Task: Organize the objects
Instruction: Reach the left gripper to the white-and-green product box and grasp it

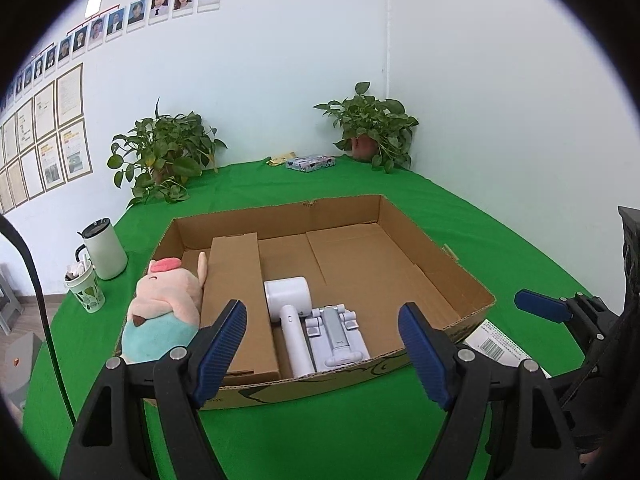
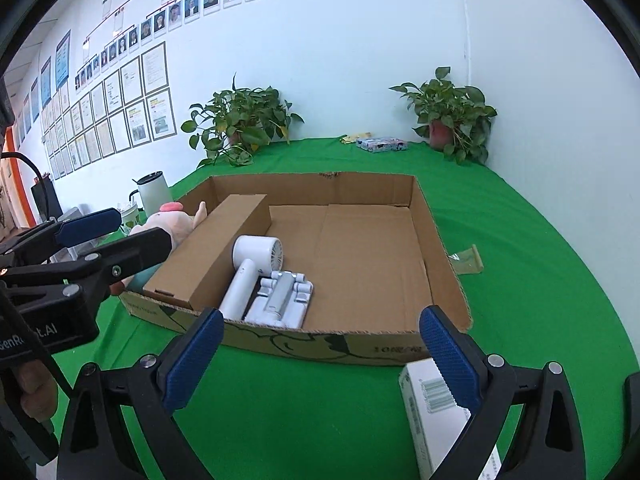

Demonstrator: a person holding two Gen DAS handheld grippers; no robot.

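Still outside the cardboard tray [image 2: 436,240]: one white barcoded box [image 2: 434,408], flat on the green cloth [image 2: 540,280] just beside the tray's near wall at its right corner. Already in the tray, packed to the left: plush pig [image 1: 160,312], long brown carton [image 1: 236,304], white handheld fan [image 1: 290,312], folded white stand [image 1: 334,332] touching the fan. Right half bare. Likely next: fetch the white box with the right gripper [image 2: 320,354], now wide open, empty, hanging above the cloth with one pad over the box's corner. Best gripped across the narrow sides, lifted clear of the wall, set down beside the stand. Left gripper [image 1: 322,344] likewise open and empty; better kept clear.
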